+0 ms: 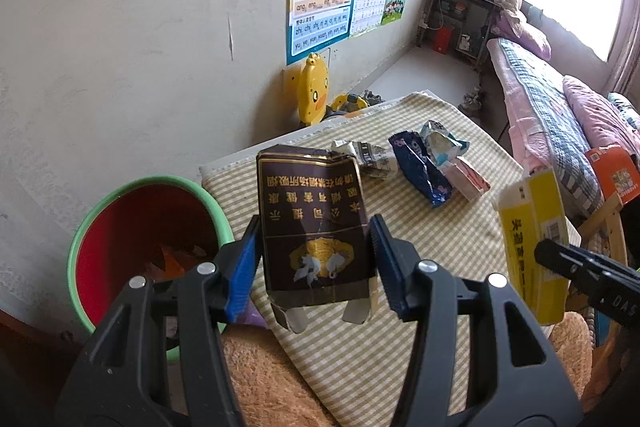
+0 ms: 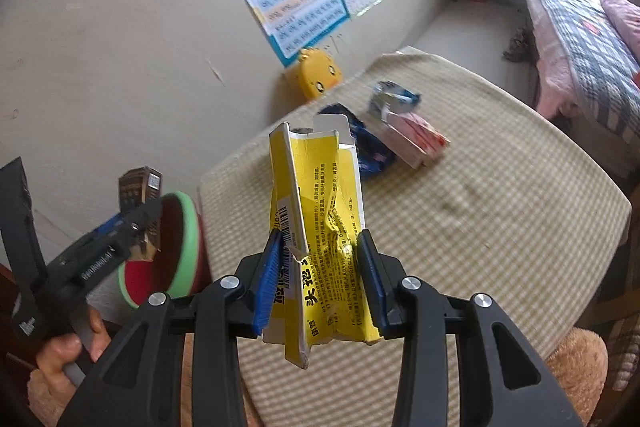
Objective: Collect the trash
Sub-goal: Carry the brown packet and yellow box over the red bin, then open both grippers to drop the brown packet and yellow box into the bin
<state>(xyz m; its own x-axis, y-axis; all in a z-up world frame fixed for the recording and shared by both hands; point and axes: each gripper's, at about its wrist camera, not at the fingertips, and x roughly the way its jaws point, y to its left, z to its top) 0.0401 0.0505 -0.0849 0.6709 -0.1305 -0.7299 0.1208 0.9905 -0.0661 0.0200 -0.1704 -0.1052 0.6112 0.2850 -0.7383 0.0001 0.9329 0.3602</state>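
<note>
Both grippers loaded. Left gripper (image 1: 316, 259) is clamped half-wide on a flattened dark cigarette pack (image 1: 314, 223), just right of the red, green-rimmed bucket (image 1: 150, 187); best to swing it fully over the rim, then let go low. Right gripper (image 2: 318, 281) pinches a crumpled yellow carton (image 2: 320, 227) above the checked tablecloth (image 2: 480, 227), right of the bucket. More wrappers (image 1: 420, 167) lie far on the cloth.
</note>
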